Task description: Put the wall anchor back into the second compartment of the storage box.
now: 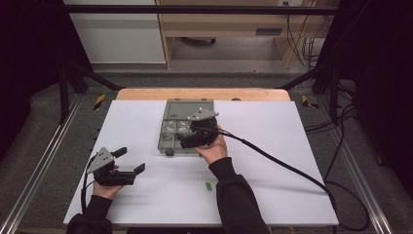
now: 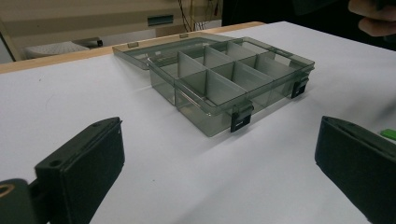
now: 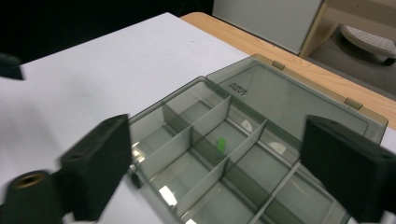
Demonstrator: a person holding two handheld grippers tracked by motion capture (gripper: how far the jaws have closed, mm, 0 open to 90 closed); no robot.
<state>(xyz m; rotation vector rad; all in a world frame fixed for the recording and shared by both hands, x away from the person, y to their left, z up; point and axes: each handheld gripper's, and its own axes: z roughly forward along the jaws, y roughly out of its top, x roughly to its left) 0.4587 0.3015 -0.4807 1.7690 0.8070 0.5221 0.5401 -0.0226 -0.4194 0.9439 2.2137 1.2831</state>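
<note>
A smoky see-through compartment box lies open mid-table, its lid folded flat to the far side. My right gripper hovers open over the box's near right part; in the right gripper view its jaws stand wide apart above the dividers. A tiny green piece lies in a middle compartment. Another small green piece rests on the table near the right sleeve. My left gripper is at the near left, open and holding nothing, facing the box and its black latches.
The white board covers a wooden table whose far edge shows behind the lid. The right gripper's cable trails across the right side. Metal rails flank the table, with a desk and cables on the floor beyond.
</note>
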